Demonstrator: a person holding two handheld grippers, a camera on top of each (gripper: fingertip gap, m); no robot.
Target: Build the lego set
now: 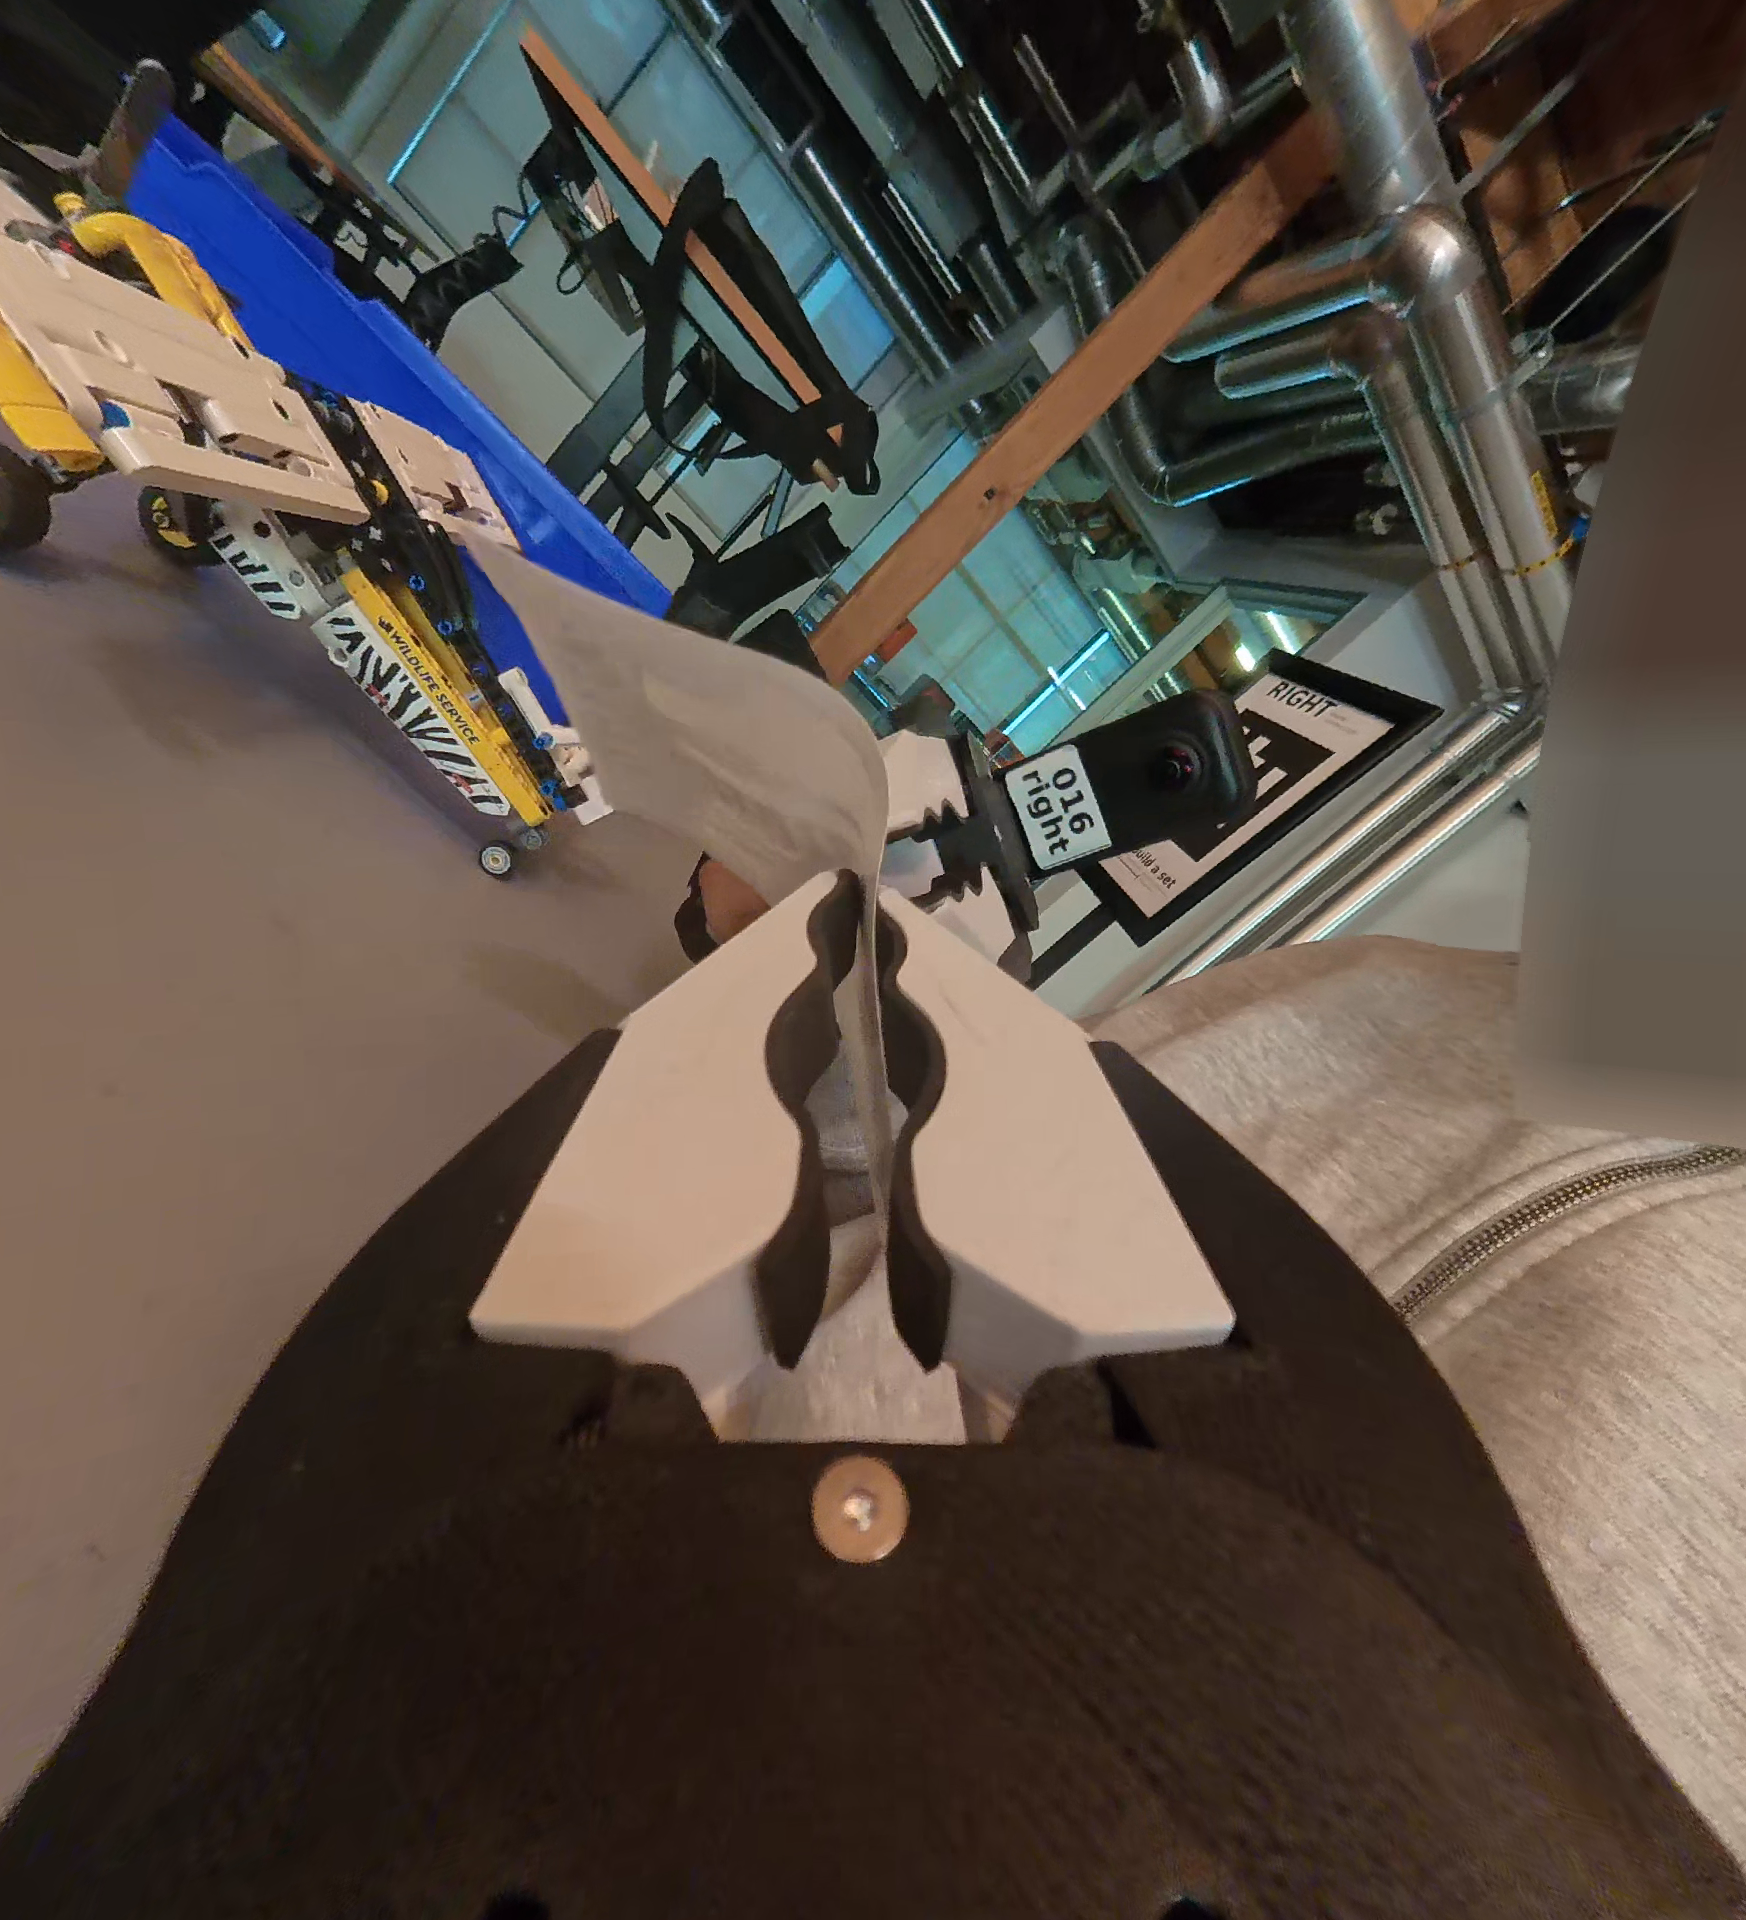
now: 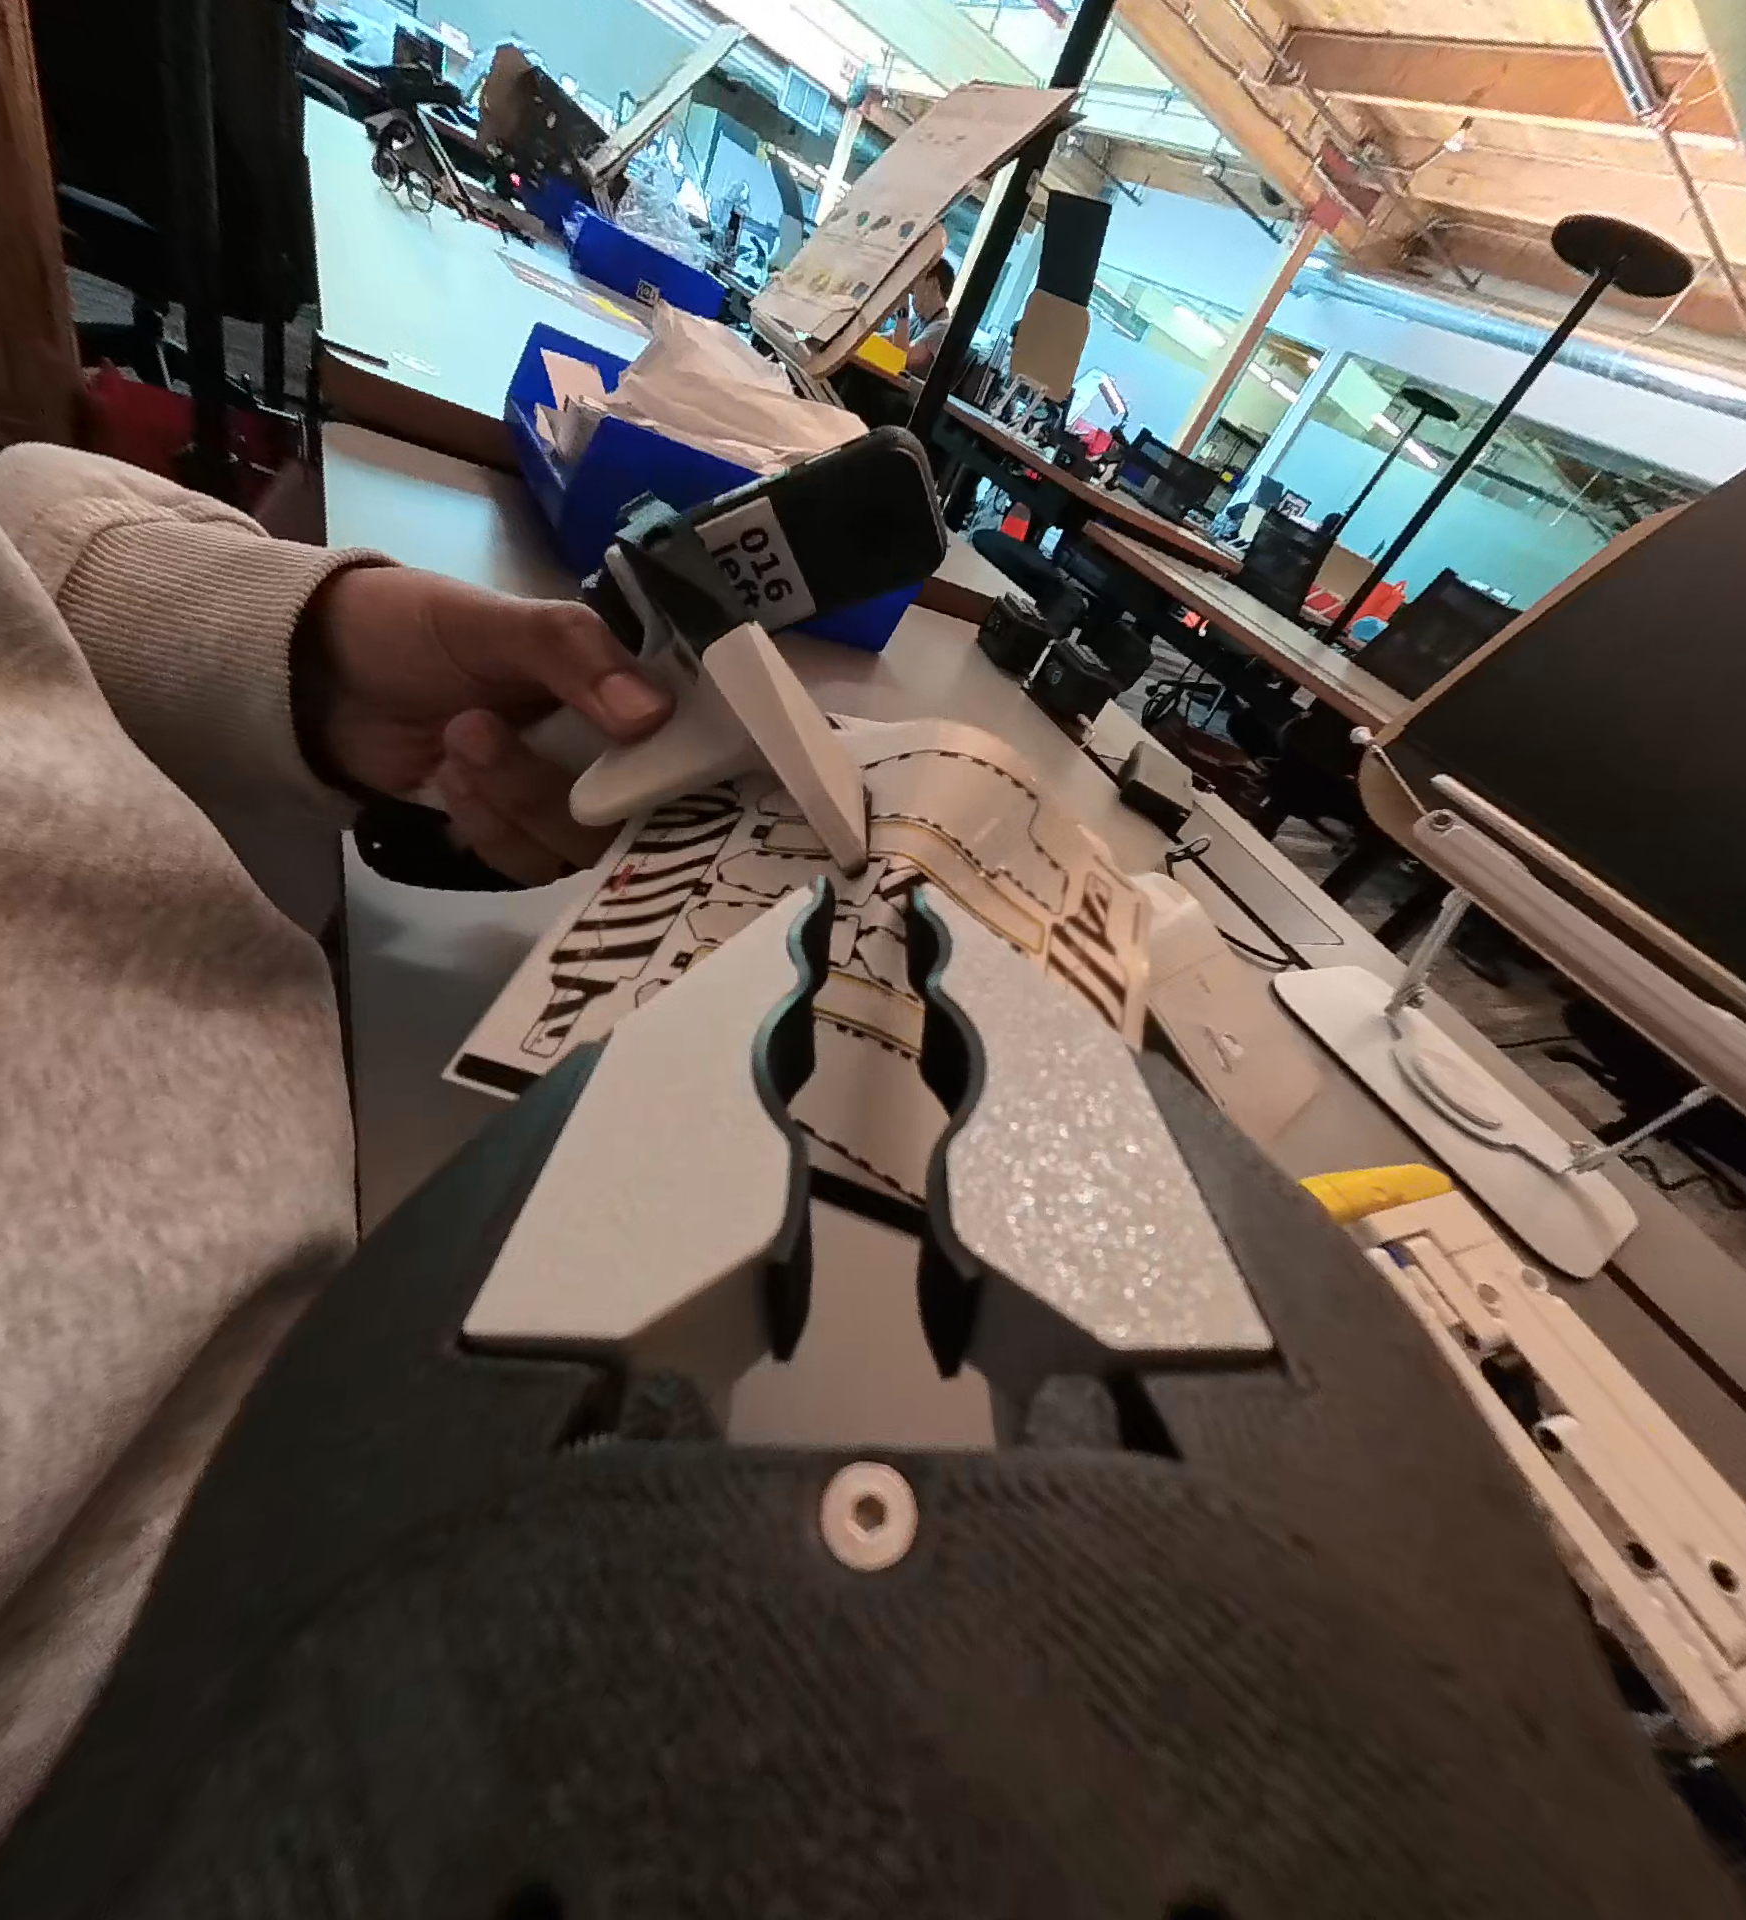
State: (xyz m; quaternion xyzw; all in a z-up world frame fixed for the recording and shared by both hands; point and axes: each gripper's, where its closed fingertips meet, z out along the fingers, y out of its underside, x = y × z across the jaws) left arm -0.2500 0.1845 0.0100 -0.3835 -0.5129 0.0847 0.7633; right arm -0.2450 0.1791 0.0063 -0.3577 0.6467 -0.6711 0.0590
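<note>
My left gripper point(image 1: 864, 896) is shut on the edge of a white sticker sheet point(image 1: 734, 727), which curls up and away from its fingers. In the right wrist view the left gripper point(image 2: 853, 857) pinches that sheet point(image 2: 962, 821), whose printed side shows black stripes and dashed outlines, just above the table. My right gripper point(image 2: 869, 899) hovers over the near part of the sheet, jaws slightly apart and empty. The white and yellow lego vehicle point(image 1: 225, 416) with black wheels stands on the grey table; part of it shows at the right of the right wrist view point(image 2: 1575, 1403).
A blue bin point(image 1: 381, 343) stands behind the vehicle and holds crumpled bags in the right wrist view point(image 2: 640, 468). A white stand base point(image 2: 1451, 1091) and a dark tilted board point(image 2: 1627, 779) are at the right. The person's grey sleeve point(image 2: 69, 935) fills the left.
</note>
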